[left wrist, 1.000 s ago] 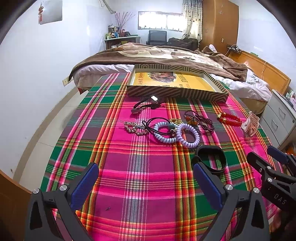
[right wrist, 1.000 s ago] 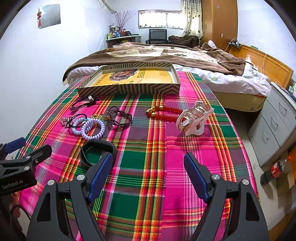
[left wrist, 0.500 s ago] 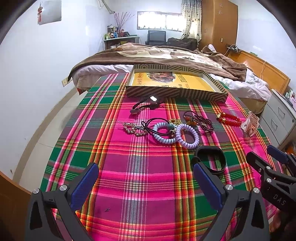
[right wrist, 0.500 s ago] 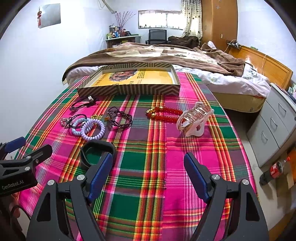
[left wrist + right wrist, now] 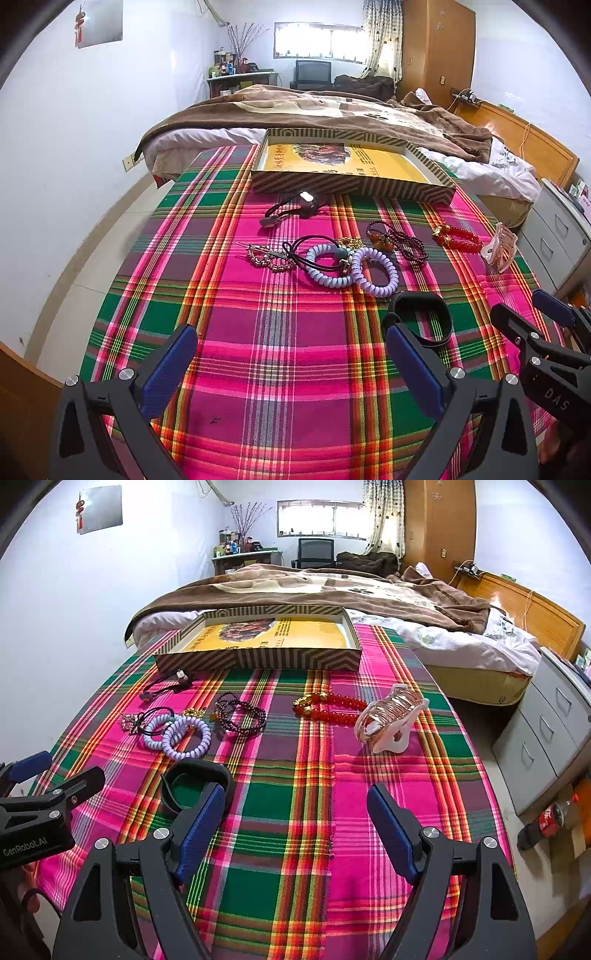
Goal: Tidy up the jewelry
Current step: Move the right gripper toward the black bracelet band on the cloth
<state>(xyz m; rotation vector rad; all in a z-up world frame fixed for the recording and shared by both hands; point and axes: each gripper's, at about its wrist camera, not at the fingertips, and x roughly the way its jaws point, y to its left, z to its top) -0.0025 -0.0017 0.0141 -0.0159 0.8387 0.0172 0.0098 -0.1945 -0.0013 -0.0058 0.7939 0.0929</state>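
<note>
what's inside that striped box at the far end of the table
The striped box shows only a yellow printed sheet lining its floor; no jewelry is visible inside. The near wall hides the strip of floor just behind it, so something flat there could go unseen.

Two spiral hair ties [image 5: 375, 271], side by side and touching; one black band [image 5: 195, 784]; one red bead bracelet [image 5: 332, 705]; one dark garnet bead strand [image 5: 240, 714], looped more than once; one pinkish claw clip [image 5: 389, 722]; one striped shallow box [image 5: 258, 661]; two black elastic ties, one by the box [image 5: 291, 210], one across the spirals [image 5: 314, 254]; one rhinestone clip [image 5: 266, 256]; one small gold piece [image 5: 349, 242], kind unclear; two grippers, left [image 5: 291, 363] and right [image 5: 297, 818], both spread wide
</note>
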